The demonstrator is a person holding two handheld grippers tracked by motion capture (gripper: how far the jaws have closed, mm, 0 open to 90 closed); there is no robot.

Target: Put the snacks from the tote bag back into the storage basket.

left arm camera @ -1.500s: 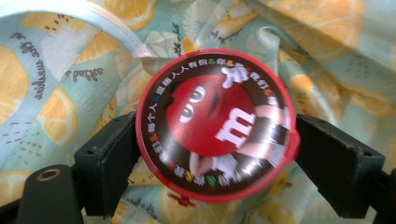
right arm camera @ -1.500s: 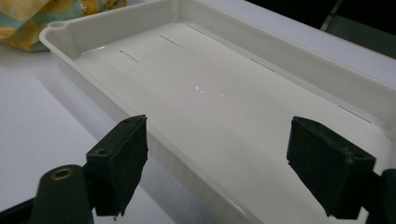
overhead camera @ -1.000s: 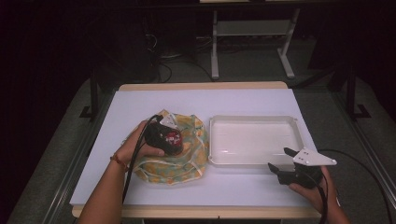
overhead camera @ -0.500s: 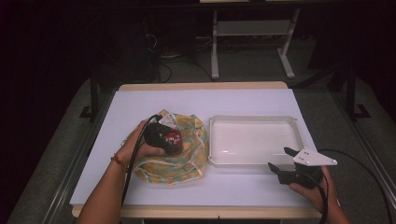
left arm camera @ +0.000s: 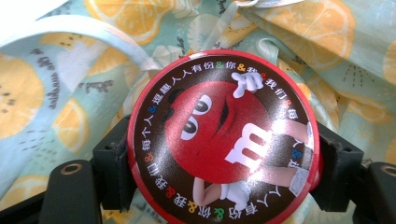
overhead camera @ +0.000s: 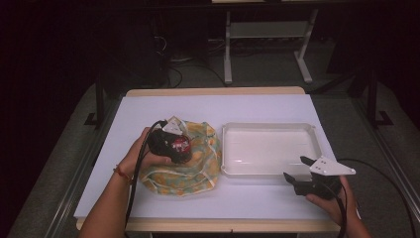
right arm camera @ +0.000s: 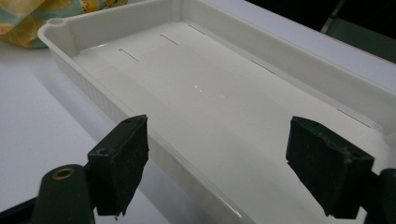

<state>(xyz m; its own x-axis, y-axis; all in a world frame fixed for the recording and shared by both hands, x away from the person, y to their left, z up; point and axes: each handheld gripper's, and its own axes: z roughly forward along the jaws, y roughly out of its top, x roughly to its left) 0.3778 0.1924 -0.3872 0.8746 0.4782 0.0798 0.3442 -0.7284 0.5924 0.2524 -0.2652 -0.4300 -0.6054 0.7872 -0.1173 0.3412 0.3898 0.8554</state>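
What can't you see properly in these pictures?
- The round red tin: its bottom edge is cut off by the frame in the left gripper view. In the high view the left gripper and hand cover most of it.
- What lies under the fruit-print cloth: hidden by its folds.
- The white tray: its far right end is cut off in the right gripper view.

White tabletop point(overhead camera: 148, 109) with wooden edge, brightly lit. Dark room beyond. Grey floor point(overhead camera: 262, 74); white metal stand point(overhead camera: 267, 34) and cables point(overhead camera: 183, 62) behind.
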